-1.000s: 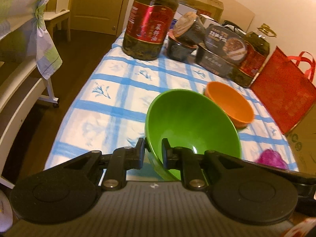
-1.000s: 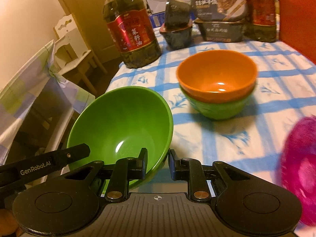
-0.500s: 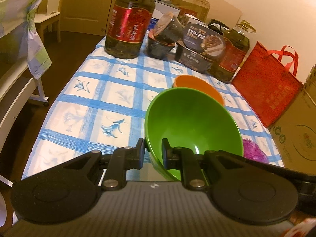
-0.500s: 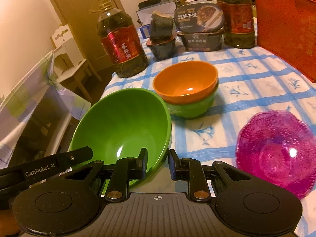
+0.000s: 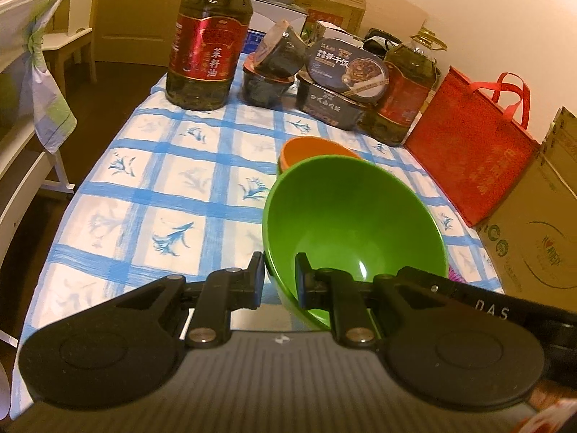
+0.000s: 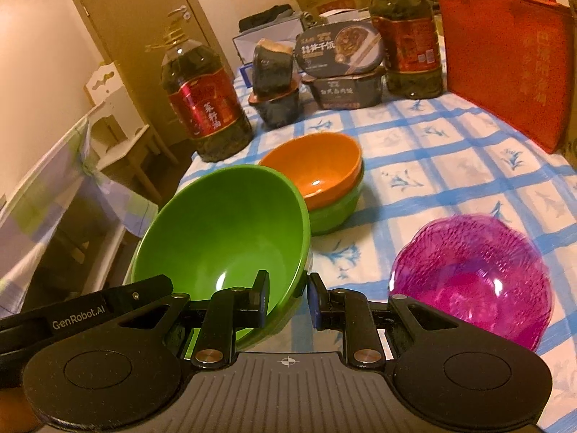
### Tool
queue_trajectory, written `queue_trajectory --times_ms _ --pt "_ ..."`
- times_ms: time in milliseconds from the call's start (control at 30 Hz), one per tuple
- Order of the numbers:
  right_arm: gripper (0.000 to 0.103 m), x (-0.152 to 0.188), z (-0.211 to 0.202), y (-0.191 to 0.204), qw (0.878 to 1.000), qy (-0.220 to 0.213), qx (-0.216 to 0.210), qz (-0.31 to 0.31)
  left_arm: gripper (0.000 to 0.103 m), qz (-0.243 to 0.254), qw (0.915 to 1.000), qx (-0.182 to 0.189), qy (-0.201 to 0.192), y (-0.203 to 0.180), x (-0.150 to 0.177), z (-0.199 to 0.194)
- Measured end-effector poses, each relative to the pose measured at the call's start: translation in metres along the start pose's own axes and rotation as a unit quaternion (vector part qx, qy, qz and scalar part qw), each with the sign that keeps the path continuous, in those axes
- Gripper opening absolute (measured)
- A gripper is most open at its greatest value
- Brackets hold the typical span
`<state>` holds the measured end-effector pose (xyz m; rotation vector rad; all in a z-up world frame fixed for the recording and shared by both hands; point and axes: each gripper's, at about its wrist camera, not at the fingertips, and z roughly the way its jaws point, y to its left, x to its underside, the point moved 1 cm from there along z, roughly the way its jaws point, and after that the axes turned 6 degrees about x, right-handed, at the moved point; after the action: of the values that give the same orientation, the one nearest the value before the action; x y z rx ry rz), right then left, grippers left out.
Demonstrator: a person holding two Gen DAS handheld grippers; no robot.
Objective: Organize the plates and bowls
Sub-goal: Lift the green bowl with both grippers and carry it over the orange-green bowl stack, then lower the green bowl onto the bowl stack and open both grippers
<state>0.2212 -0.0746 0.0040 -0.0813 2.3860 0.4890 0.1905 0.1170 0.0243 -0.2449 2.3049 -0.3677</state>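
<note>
A large green bowl hangs tilted above the near part of the table, held from both sides. My left gripper is shut on its left rim, and my right gripper is shut on its right rim. Beyond it an orange bowl sits nested in a smaller green bowl on the blue-checked tablecloth. A translucent purple bowl rests on the cloth to the right; in the left wrist view only a sliver shows.
Two big oil bottles, stacked dark food containers and cardboard boxes stand at the table's far end. A red bag and a carton line the right side. A white chair with a cloth stands left.
Both grippers have drawn back toward me and risen with the green bowl. The nested bowls now look farther off, and the purple bowl has come fully into the right wrist view.
</note>
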Motion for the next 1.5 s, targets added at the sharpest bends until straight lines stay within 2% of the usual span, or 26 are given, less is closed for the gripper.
queue_trajectory --times_ms 400,600,867,1167,1500 --pt "0.022 -0.055 0.015 -0.019 1.000 -0.008 0.001 -0.007 0.015 0.006 0.9999 0.007 -0.010 -0.026 -0.053 0.031" --pt "0.022 -0.086 0.041 -0.028 1.000 -0.008 0.003 -0.009 0.015 0.004 0.9999 0.007 -0.009 -0.030 -0.082 0.061" --pt "0.022 -0.117 0.089 -0.038 1.000 0.005 0.013 -0.020 0.015 -0.007 0.9998 0.001 0.016 -0.021 -0.106 0.117" --pt "0.022 -0.119 0.135 -0.044 0.999 0.031 0.017 -0.033 0.015 -0.004 0.9993 -0.013 0.036 -0.007 -0.108 0.158" --pt "0.023 -0.114 0.147 -0.044 0.998 0.041 0.023 -0.036 0.015 -0.009 0.9990 -0.013 0.042 -0.001 -0.102 0.167"
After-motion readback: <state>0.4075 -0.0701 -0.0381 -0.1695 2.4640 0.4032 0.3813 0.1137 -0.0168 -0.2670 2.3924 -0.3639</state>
